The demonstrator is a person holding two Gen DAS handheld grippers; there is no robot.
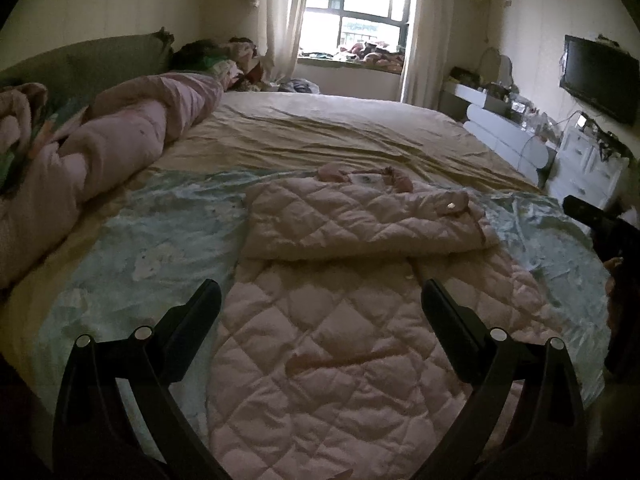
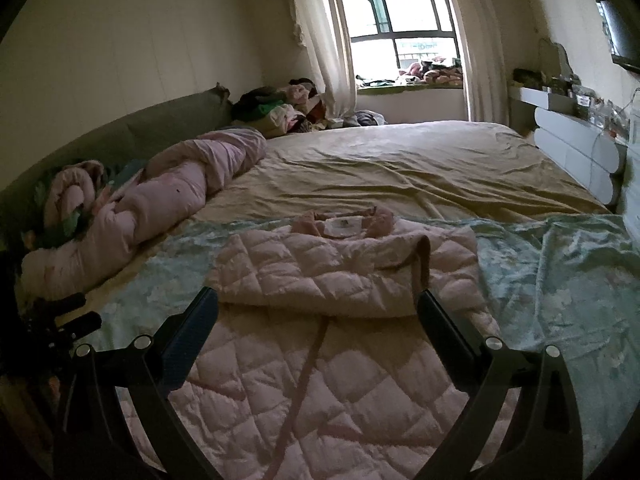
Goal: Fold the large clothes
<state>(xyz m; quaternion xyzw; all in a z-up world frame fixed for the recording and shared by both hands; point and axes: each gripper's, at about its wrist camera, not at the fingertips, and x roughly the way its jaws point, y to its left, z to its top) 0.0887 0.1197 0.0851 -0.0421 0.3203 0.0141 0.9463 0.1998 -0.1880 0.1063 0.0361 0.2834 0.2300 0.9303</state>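
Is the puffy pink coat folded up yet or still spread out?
Partly folded. The pink quilted coat has its sleeves laid across the chest, but its long lower half lies flat on the bed.

Dim and murky throughout, lit only by daylight from the tall curtained window (image 1: 356, 20) (image 2: 404, 20) at the far wall; blown out to white glare in the panes; soft sheen along the rumpled beige bedsheet (image 1: 340, 132) (image 2: 400, 168); heavy shadow over the near pink quilted coat (image 1: 320, 360) (image 2: 320, 380); strong fisheye bending and black vignette at the corners; grainy, slightly soft detail.
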